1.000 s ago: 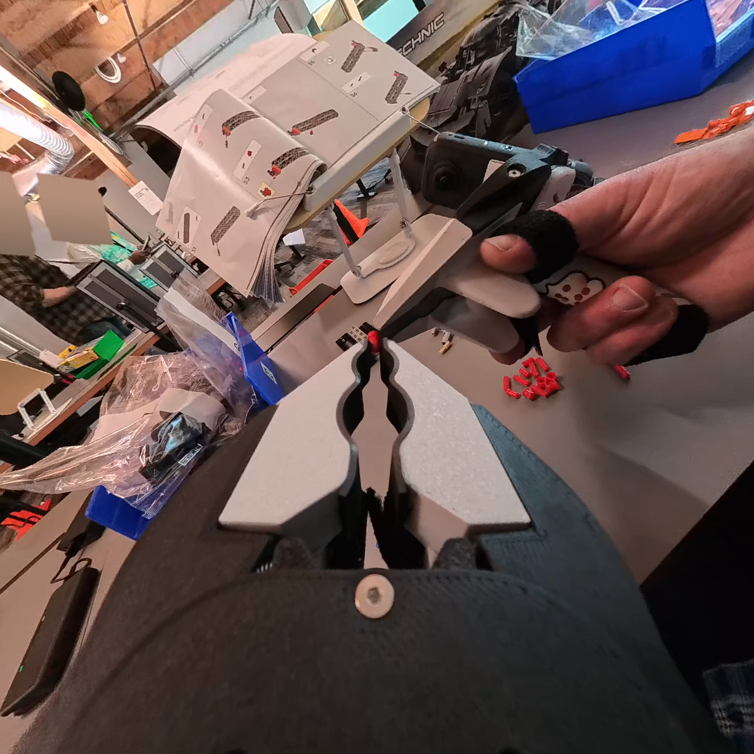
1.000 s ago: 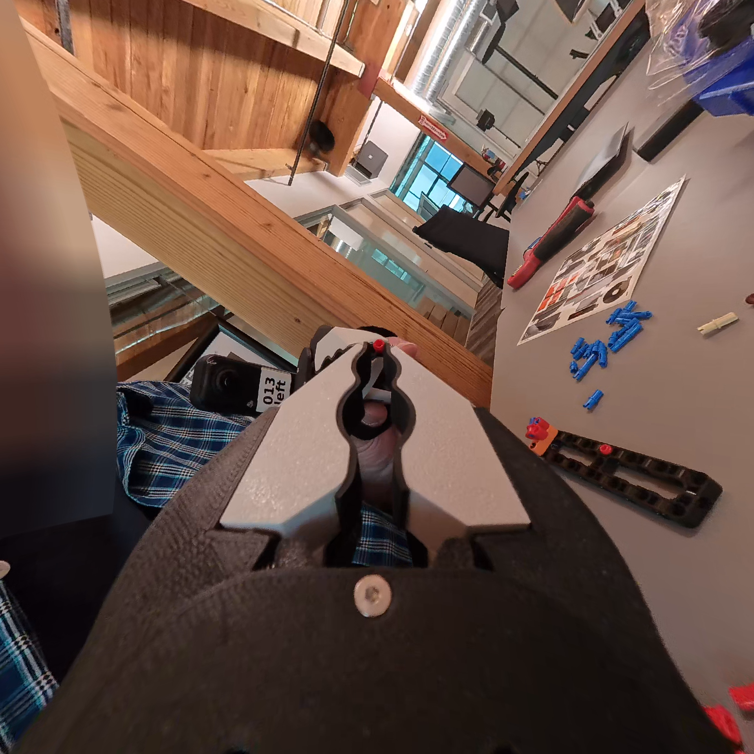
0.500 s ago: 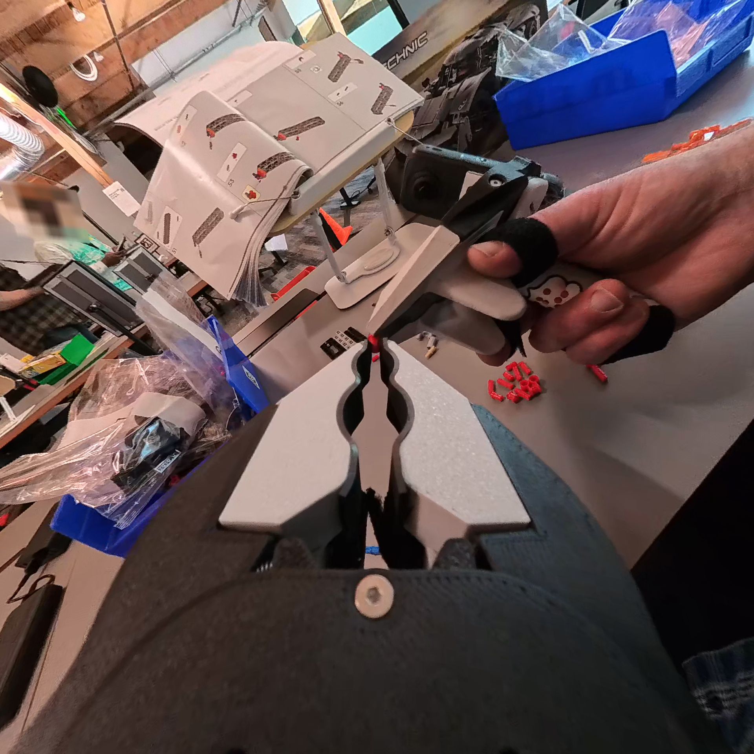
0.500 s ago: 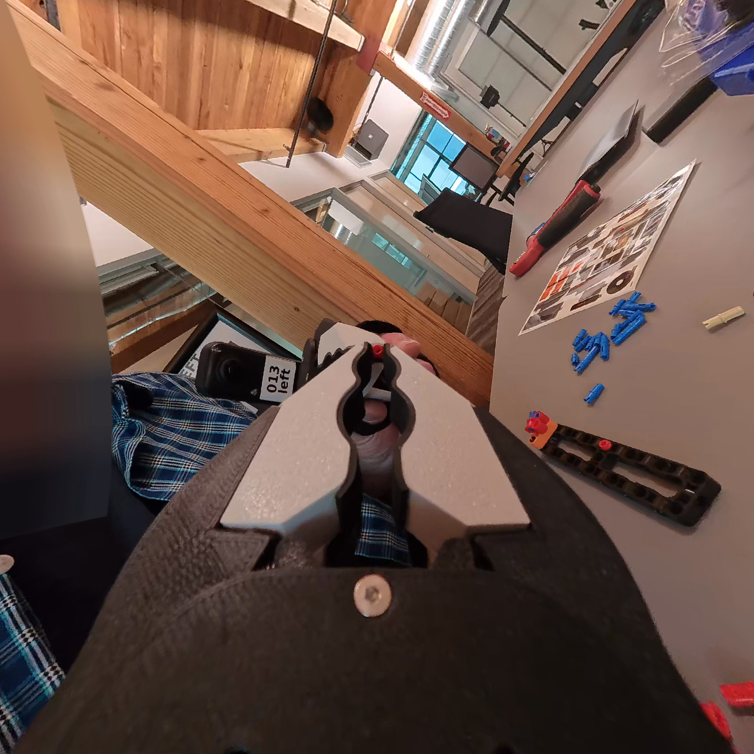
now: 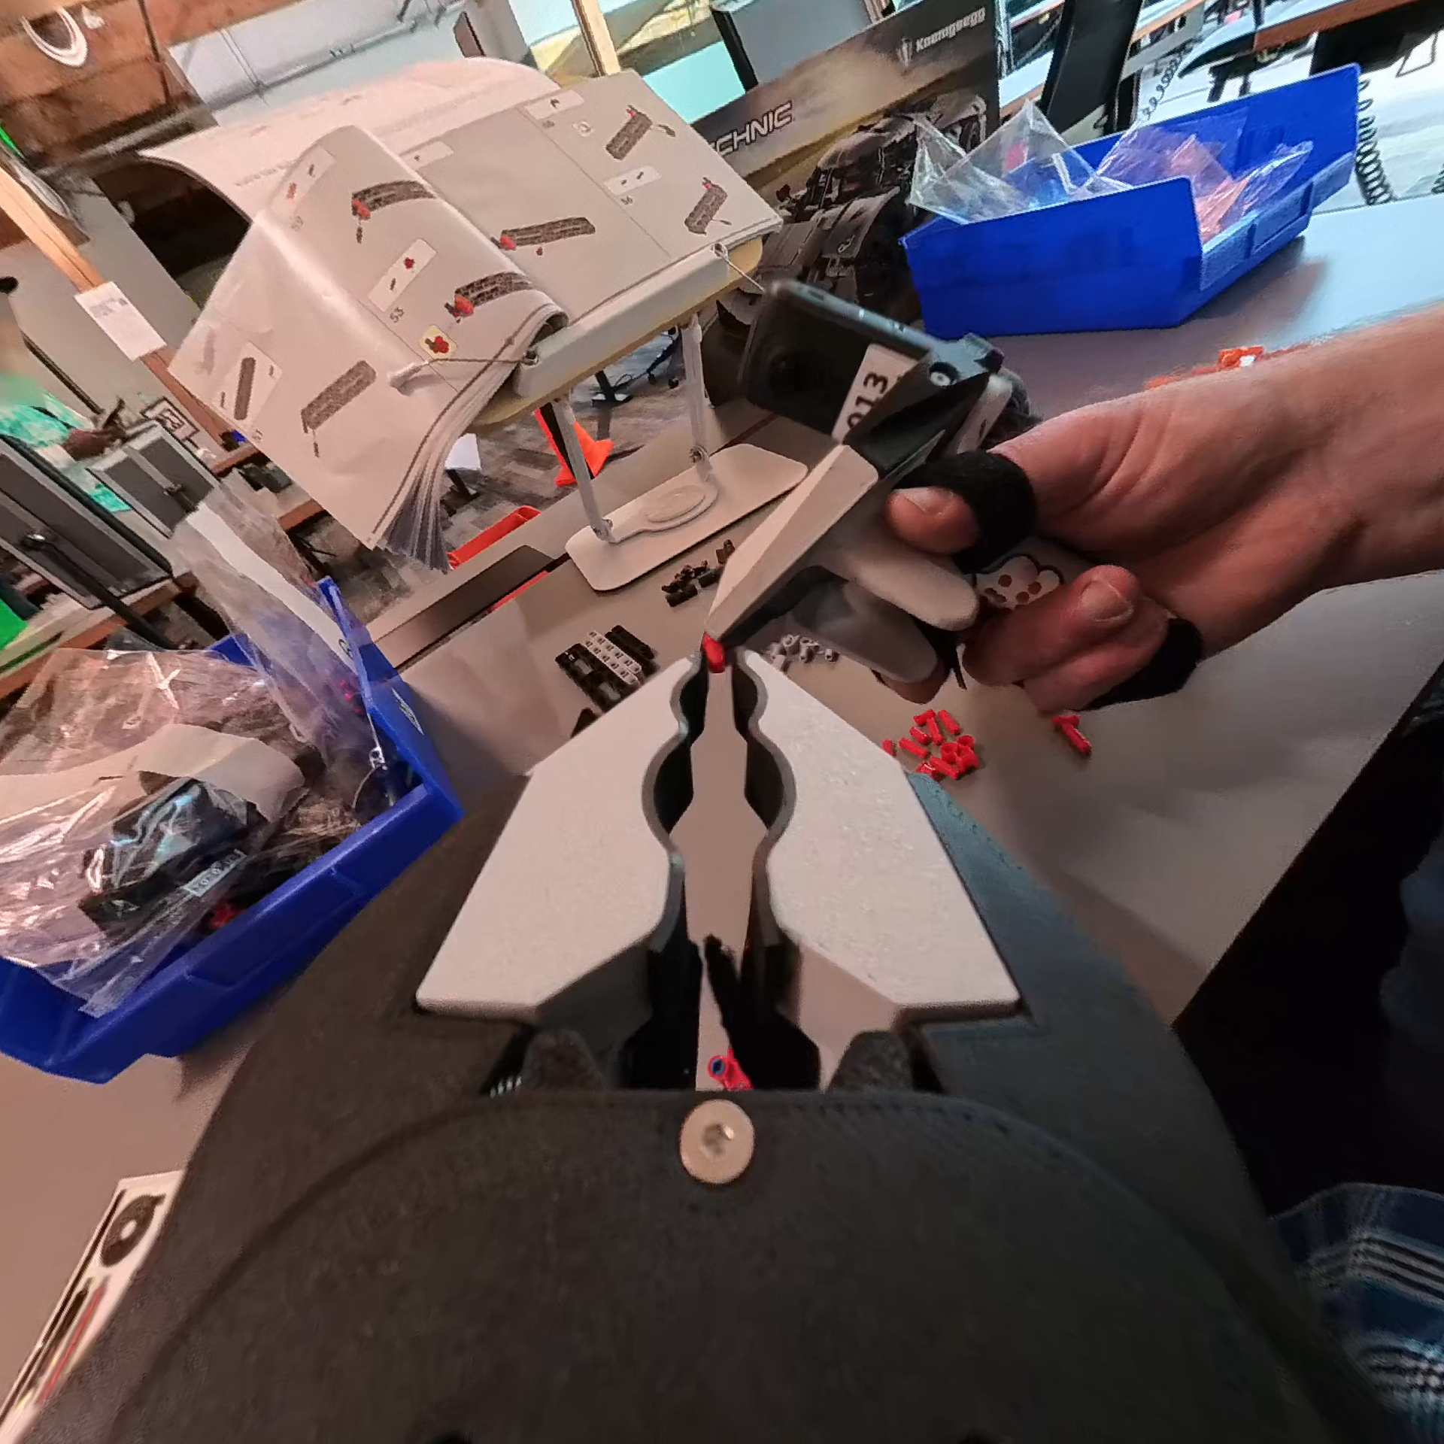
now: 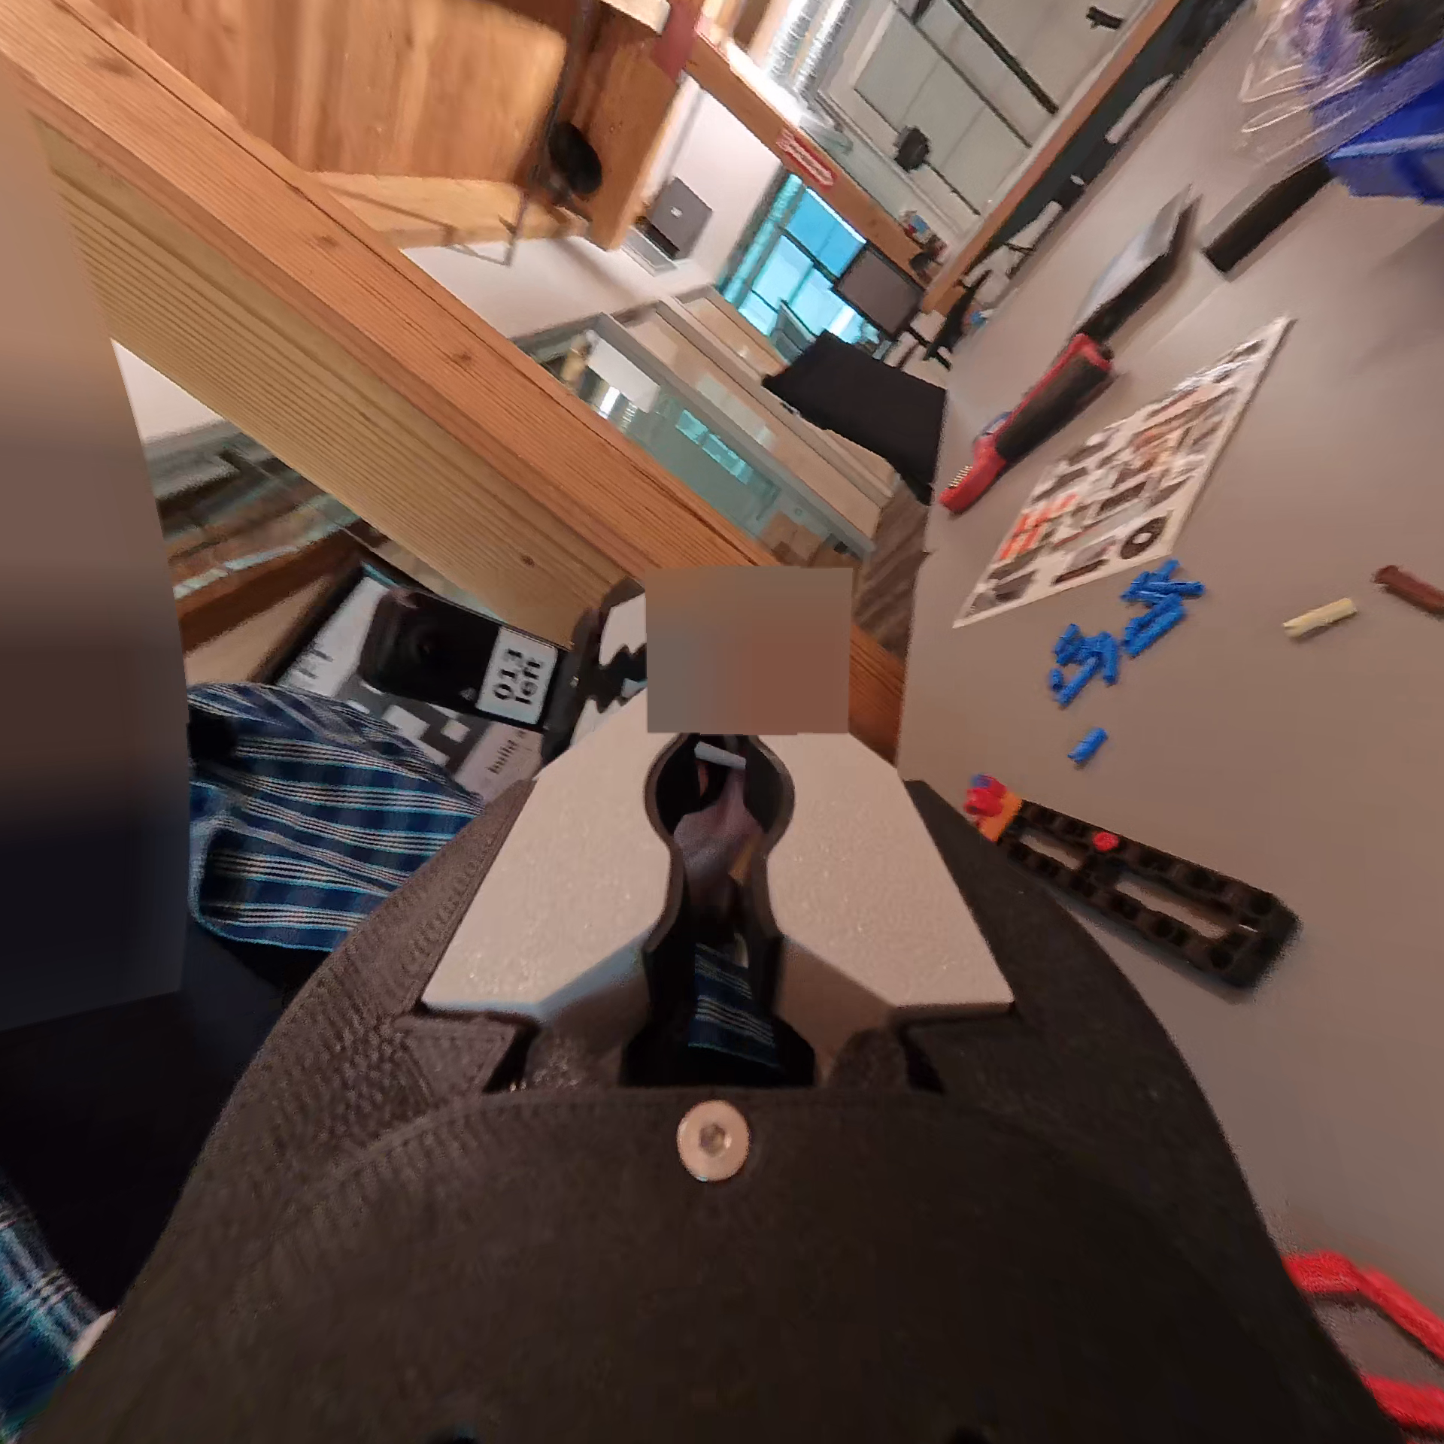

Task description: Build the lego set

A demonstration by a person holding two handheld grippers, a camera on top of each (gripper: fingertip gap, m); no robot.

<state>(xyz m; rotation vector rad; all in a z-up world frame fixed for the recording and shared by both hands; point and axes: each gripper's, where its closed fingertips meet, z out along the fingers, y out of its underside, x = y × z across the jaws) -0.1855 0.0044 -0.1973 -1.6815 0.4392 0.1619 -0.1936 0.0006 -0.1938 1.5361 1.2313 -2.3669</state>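
My left fingers (image 5: pixel 713 678) stood a narrow gap apart, their matte, grainy grey faces wavy along the inner edges, tips flanking a small red pin (image 5: pixel 712 653). I could not tell whether they pinched it. My right fingers (image 5: pixel 723 629), smooth pale wedges tapering to a point, came in from two o'clock and met on that same pin, held in my right hand (image 5: pixel 1172 539) with black fabric loops round thumb and forefinger. In the right wrist view a mosaic patch covered my right fingertips, so only the round notch behind them showed.

On the smooth grey bench (image 5: pixel 1172 820), a heap of short red pins (image 5: pixel 941 748) lay at three o'clock of my left tips. Stubby black pieces (image 5: pixel 605 658) sat at ten o'clock, and the open booklet (image 5: pixel 484 226), pages curling, rested on a stand at eleven o'clock. Blue plastic bins (image 5: pixel 1094 258) with crinkled clear bags stood at one and eight o'clock.

From the right wrist view, a long black beam (image 6: pixel 1133 891) pierced with round holes lay on the bench at three o'clock, blue pins (image 6: pixel 1125 633) scattered beyond it, beside a glossy sticker sheet (image 6: pixel 1117 477).
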